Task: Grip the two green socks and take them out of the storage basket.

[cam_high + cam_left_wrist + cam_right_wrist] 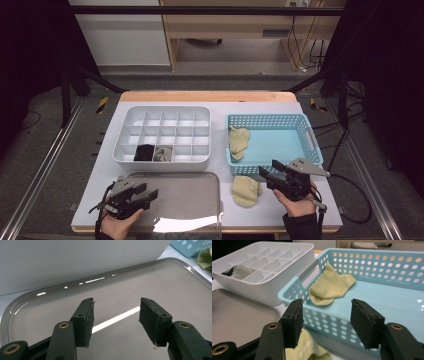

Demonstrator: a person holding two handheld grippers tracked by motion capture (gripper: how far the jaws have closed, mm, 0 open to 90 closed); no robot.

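From above: my left tongs (148,194) hang wide and empty over the grey tray (200,200) at the table's near edge. My right tongs (267,174), also wide and empty, hover beside a yellow sock (246,190) lying on the table in front of the blue basket (272,121).

Left gripper view: bare tray.

Right gripper view: another sock (329,286) waits in the basket. The white divided box (200,131) holds two socks already, so I judge two remain.

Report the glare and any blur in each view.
High view: a white glare patch on the grey tray's near edge, dark surroundings. Left gripper view: streaks of reflected light across the tray. Right gripper view: small glints on the blue basket's floor, soft background.
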